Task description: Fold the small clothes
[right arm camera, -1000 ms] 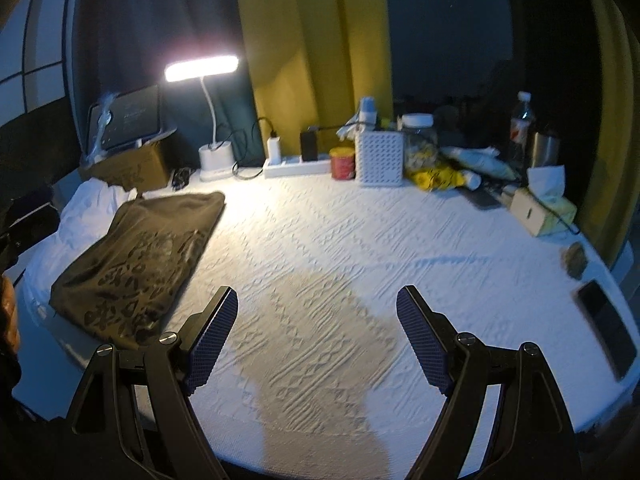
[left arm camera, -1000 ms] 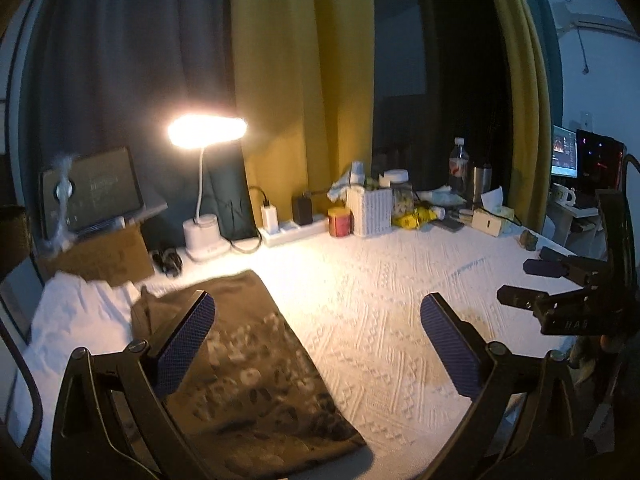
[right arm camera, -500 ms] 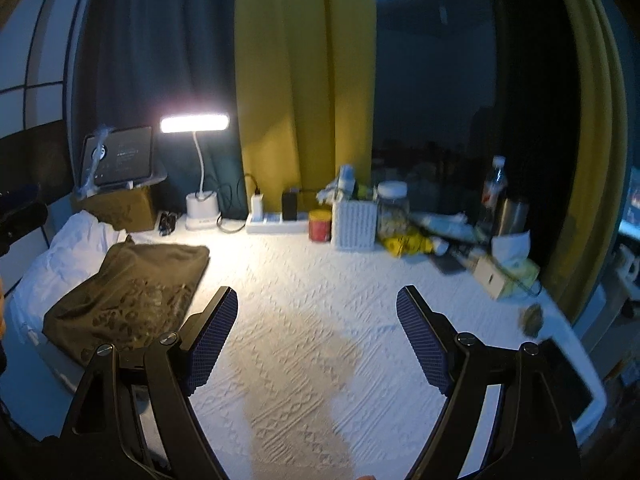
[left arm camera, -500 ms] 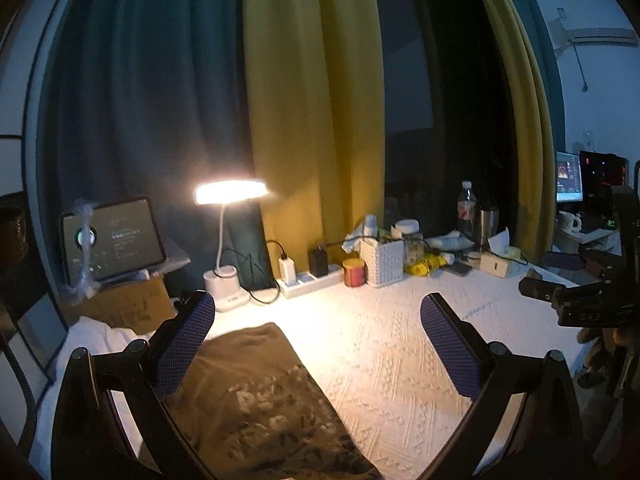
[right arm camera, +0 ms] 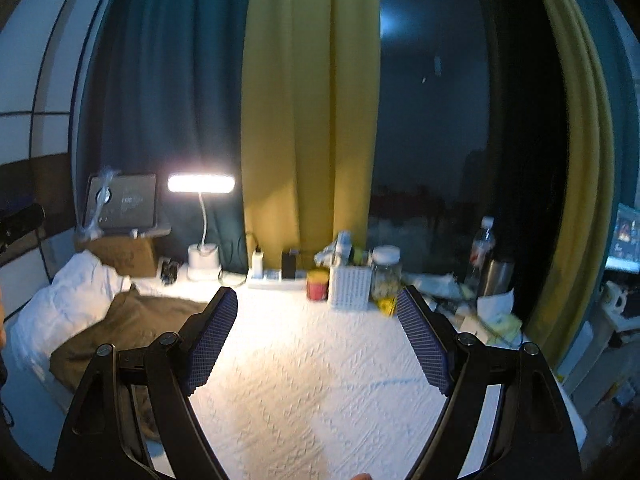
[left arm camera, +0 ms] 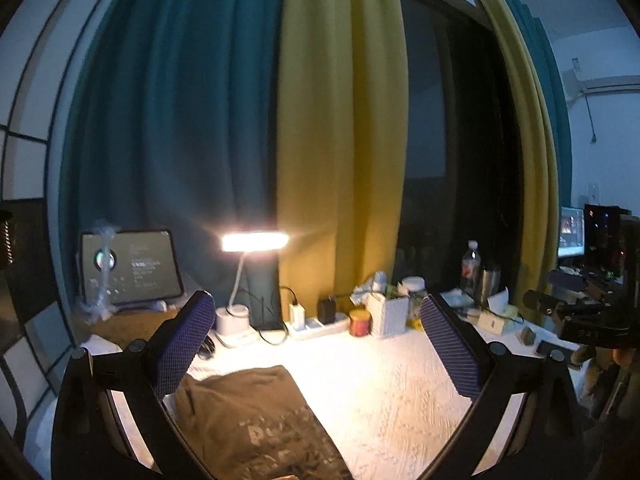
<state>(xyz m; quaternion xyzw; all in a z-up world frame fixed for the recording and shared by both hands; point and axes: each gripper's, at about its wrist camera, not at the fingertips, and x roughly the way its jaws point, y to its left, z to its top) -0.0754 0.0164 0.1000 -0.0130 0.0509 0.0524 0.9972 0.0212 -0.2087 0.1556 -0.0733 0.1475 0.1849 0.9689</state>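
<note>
Several jars (right arm camera: 386, 276) and lamp (right arm camera: 201, 182) beyond shirt (left arm camera: 256, 428).

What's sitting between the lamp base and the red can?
In the right wrist view, a white power strip with chargers lies between the lamp base and the red can.

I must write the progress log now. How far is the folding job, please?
Done: the olive garment lies as a flat folded rectangle at the left of the white bedspread. In hand: nothing; the left tongs and right tongs are open and empty above it. Left: no other unfolded garment is visible, so I cannot tell.
</note>
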